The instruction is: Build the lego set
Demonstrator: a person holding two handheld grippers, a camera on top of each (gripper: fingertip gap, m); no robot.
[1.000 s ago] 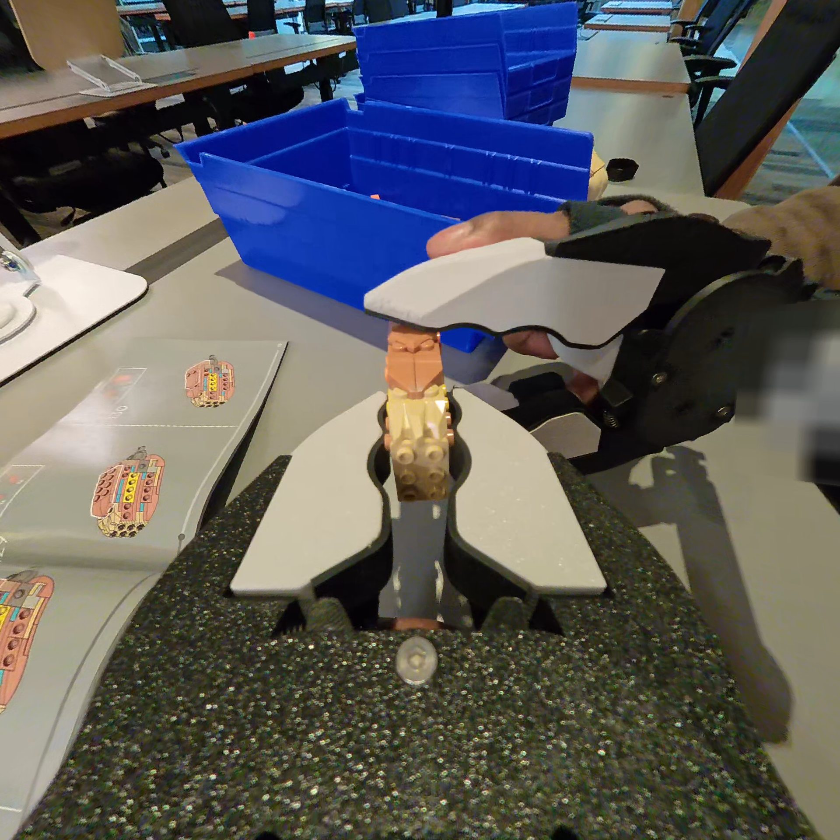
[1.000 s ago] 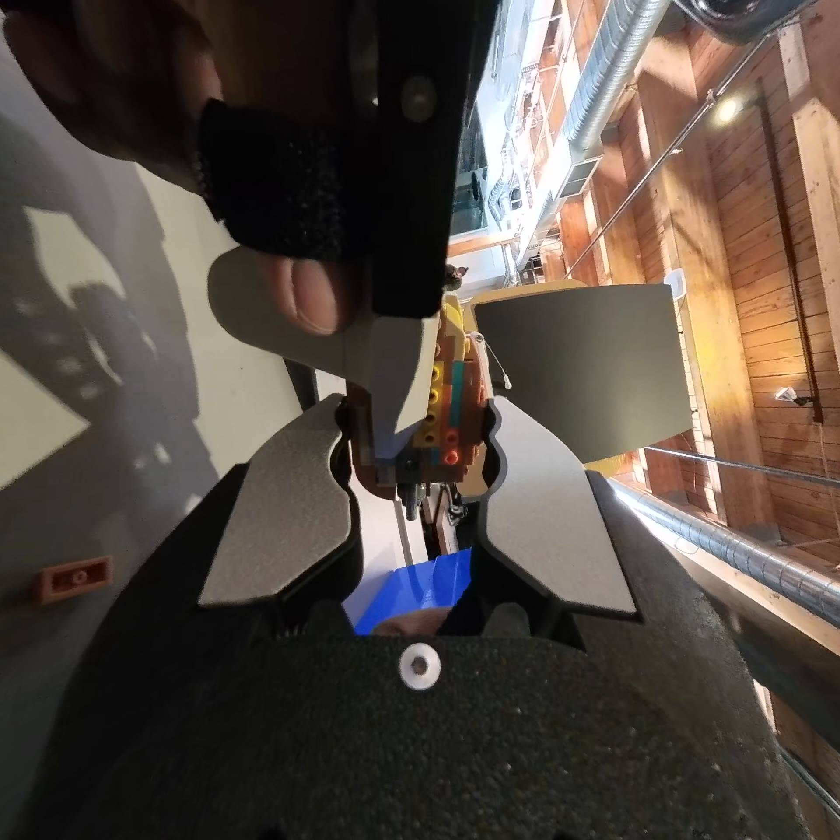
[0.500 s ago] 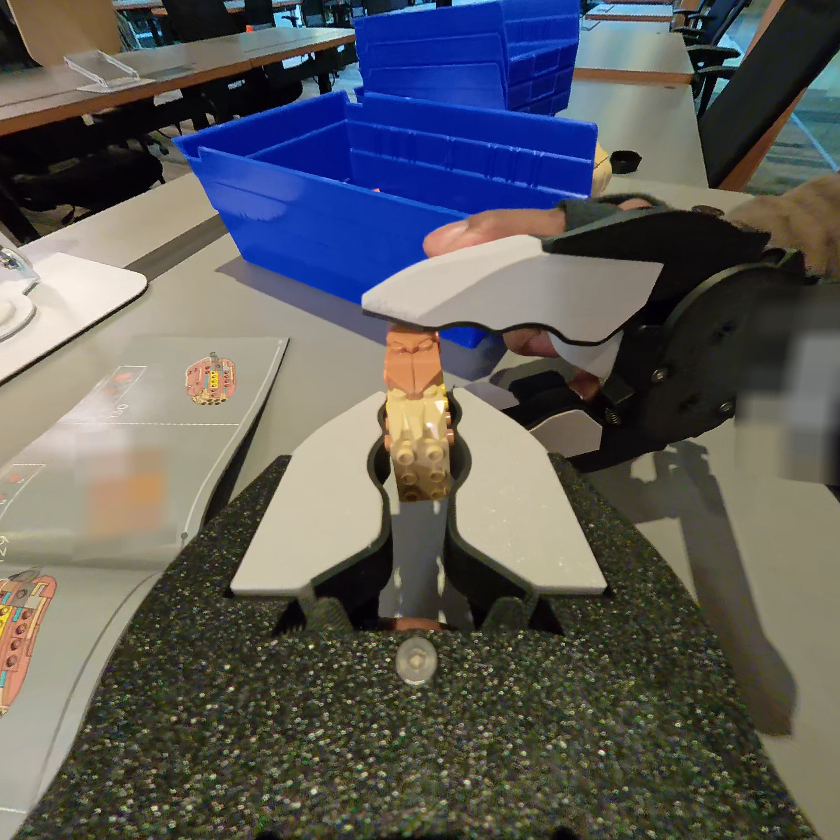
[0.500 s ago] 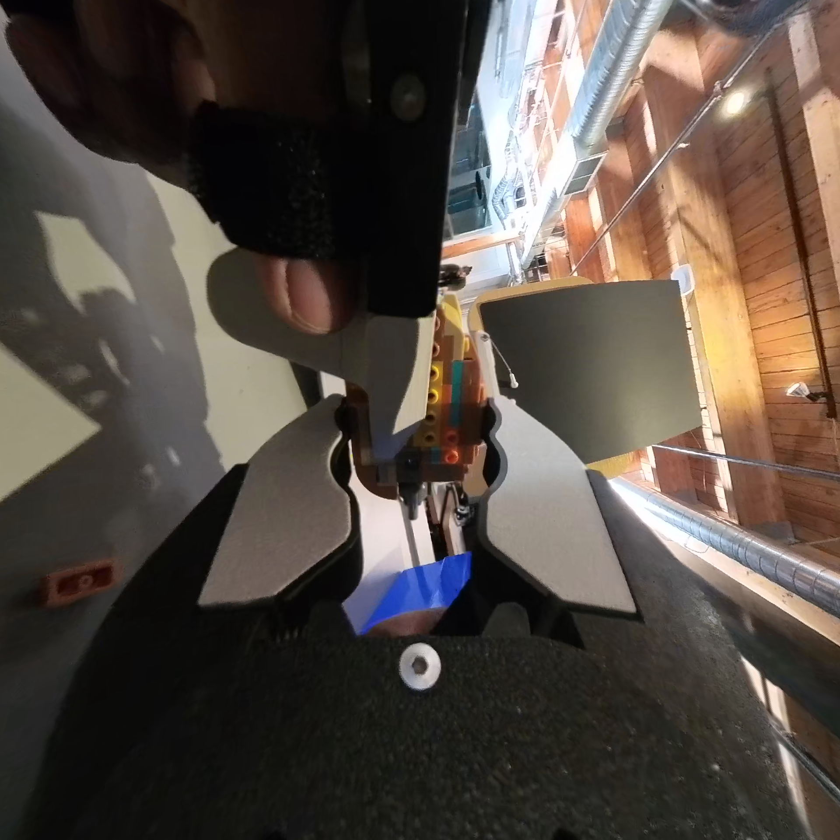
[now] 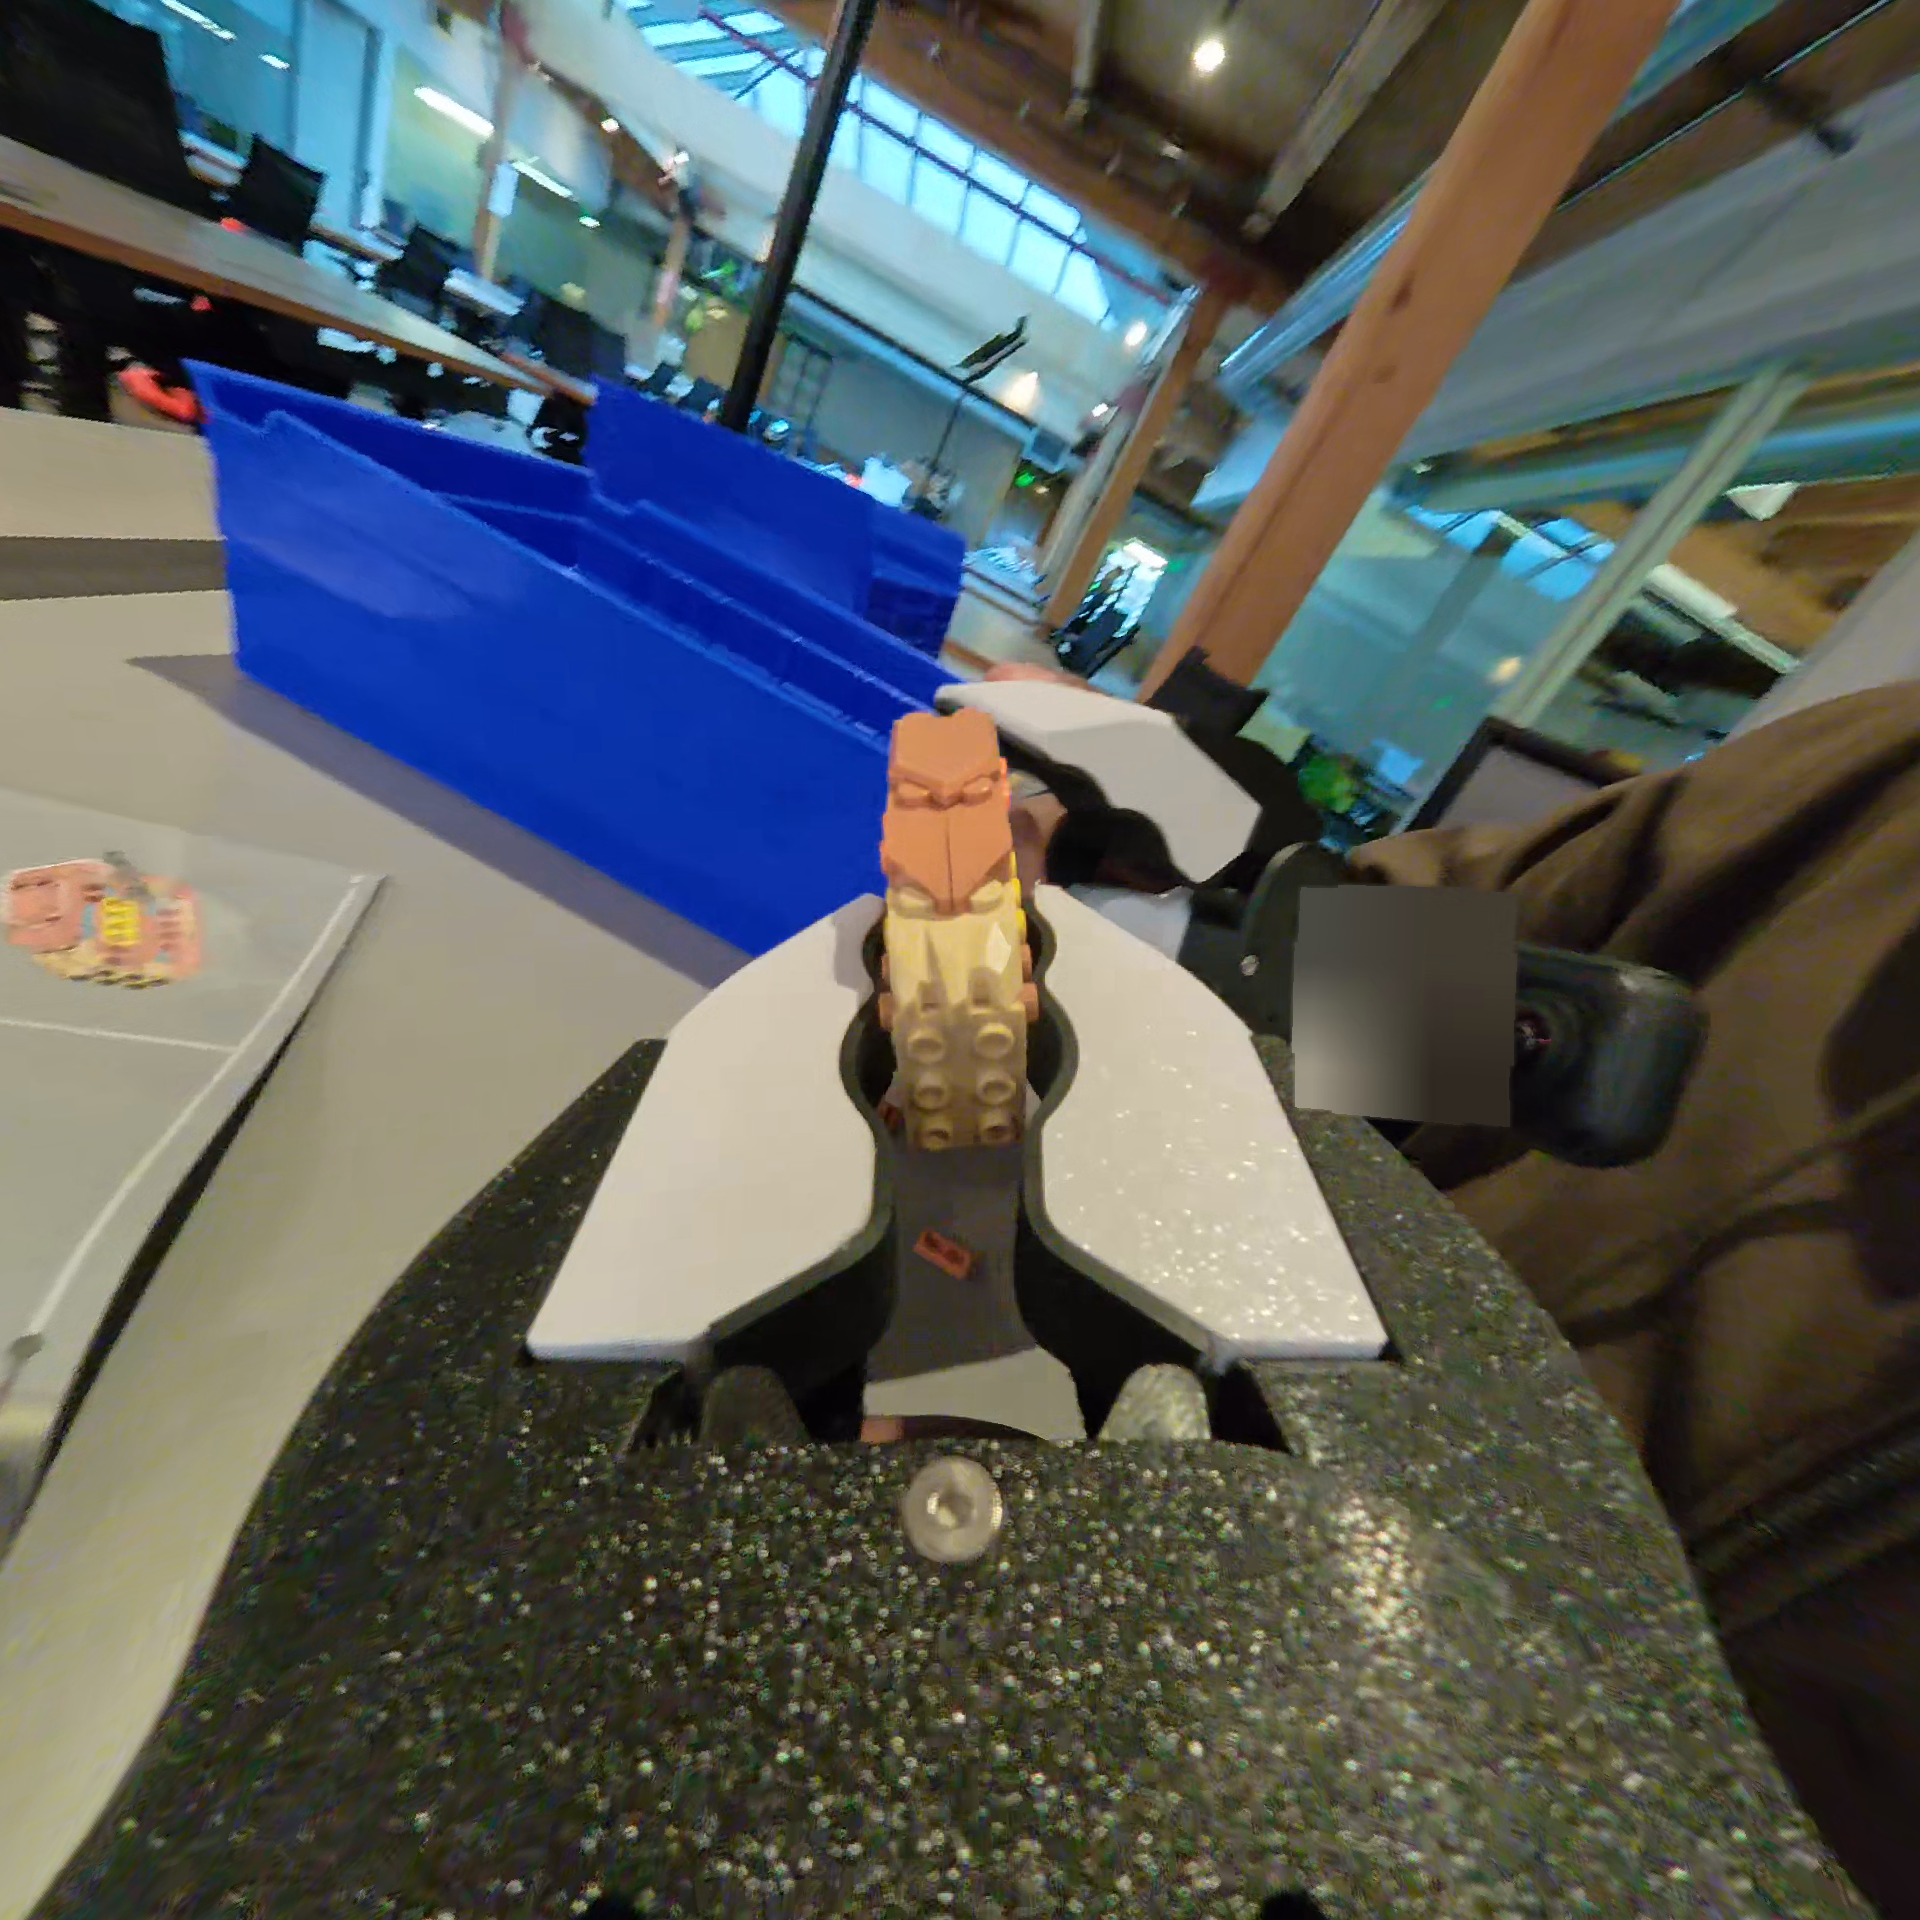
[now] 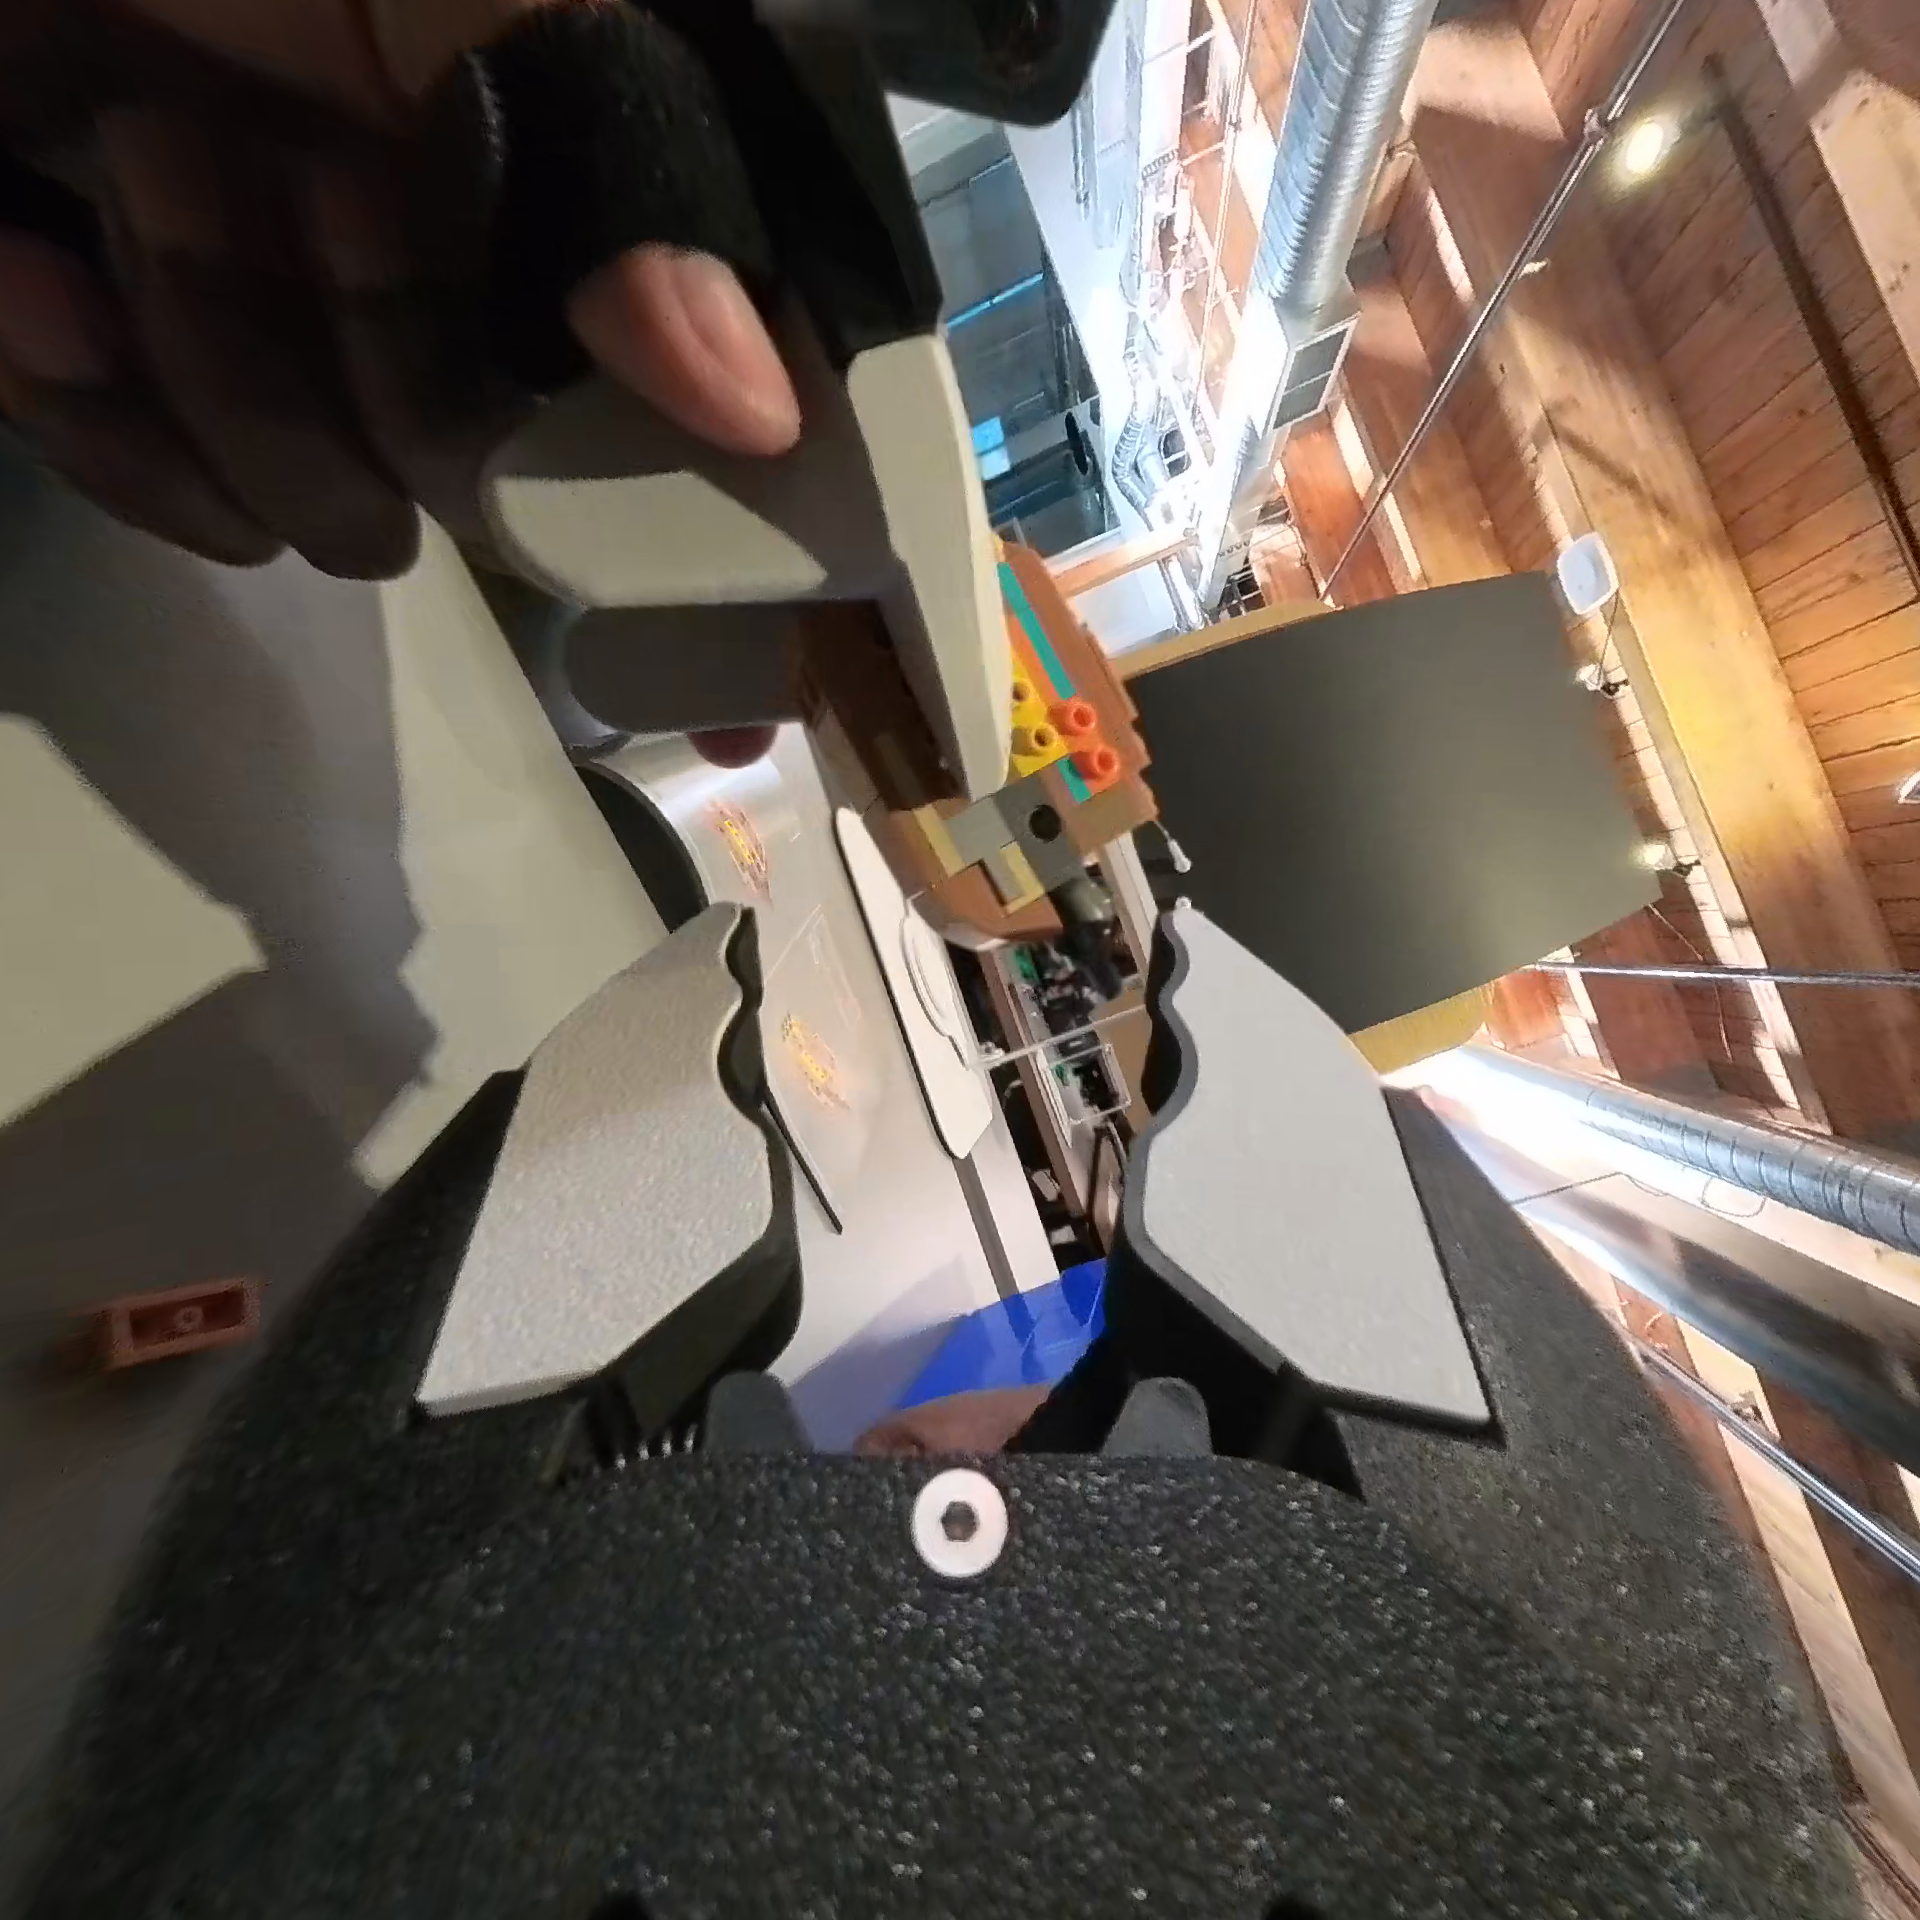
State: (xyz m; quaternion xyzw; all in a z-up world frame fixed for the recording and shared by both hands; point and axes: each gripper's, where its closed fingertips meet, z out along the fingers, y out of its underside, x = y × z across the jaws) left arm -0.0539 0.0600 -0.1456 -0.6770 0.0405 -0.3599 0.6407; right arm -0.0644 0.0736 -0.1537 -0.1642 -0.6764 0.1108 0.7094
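My left gripper (image 5: 956, 935) is shut on a part-built lego model (image 5: 945, 821), brown on top and tan below, standing up between the fingers. In the right wrist view the same model (image 6: 1075, 717) shows yellow, orange and teal parts, held by the left gripper's fingers (image 6: 935, 540) with a person's gloved hand behind. My right gripper (image 6: 956, 920) is open and empty, a short way back from the model. One of its fingers (image 5: 1101, 748) shows just behind the model in the left wrist view. A loose small brown brick (image 6: 177, 1325) lies on the table.
A blue bin (image 5: 540, 665) stands on the grey table (image 5: 364, 1091) behind the model. An open instruction booklet (image 5: 156, 966) lies at the left; it also shows in the right wrist view (image 6: 805, 1049). A person's brown sleeve (image 5: 1683, 1039) fills the right side. My left and right fingertips are right by each other.
My right gripper has let go of the model, opened and drawn back from it. My left gripper has tilted upward with the model still in it.
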